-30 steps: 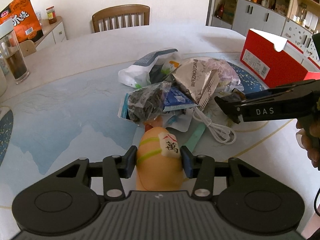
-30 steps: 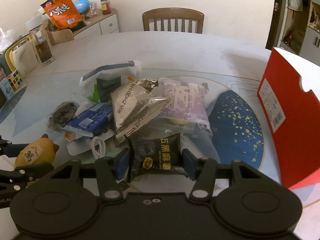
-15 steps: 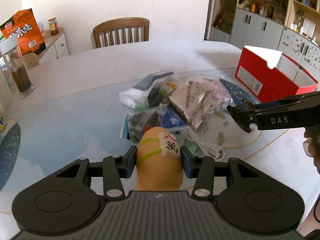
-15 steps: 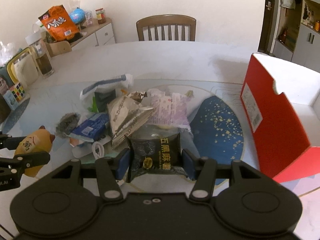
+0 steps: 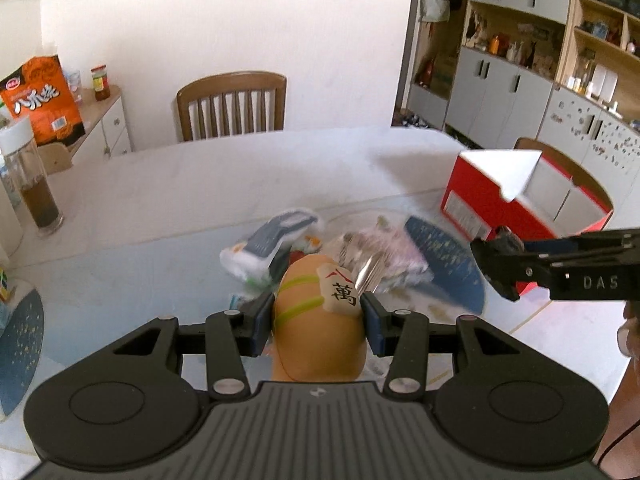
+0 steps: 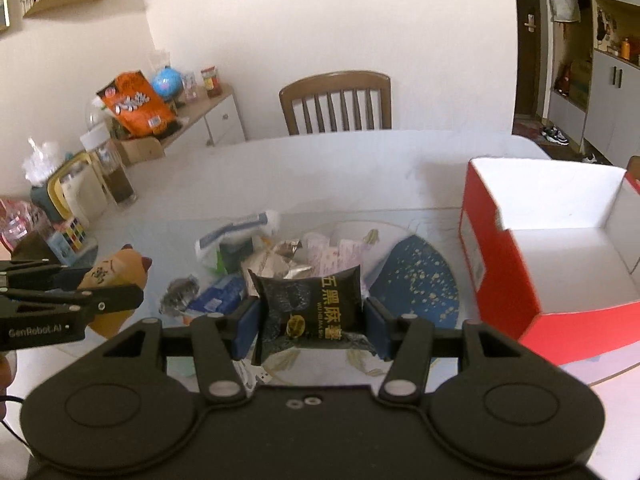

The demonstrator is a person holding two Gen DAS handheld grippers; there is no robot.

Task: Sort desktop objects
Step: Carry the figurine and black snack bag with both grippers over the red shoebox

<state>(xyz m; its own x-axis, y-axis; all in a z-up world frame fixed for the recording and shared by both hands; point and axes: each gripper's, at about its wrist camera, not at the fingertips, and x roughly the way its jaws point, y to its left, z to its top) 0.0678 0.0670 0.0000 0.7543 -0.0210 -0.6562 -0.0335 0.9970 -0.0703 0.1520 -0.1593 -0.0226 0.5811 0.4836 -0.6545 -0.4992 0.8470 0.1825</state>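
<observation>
orange plush toy (image 5: 320, 328) sits clamped between my left gripper (image 5: 319, 322) pads, lifted above the table (image 5: 200, 184). my right gripper (image 6: 311, 320) pinches a black snack packet (image 6: 312, 304), held over the pile of packets (image 6: 280, 256). red open box (image 6: 560, 248) stands on the right, near the pile.

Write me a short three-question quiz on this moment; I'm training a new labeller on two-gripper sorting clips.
1. True or false: the left gripper is empty.
2. What does the right gripper hold? A) white cable B) black snack packet C) blue pouch
3. Fill in: the red box on the table stands open and looks ____ inside.

Key:
1. False; it is shut on the orange toy.
2. B, the black snack packet.
3. Empty, as far as its white interior shows.
</observation>
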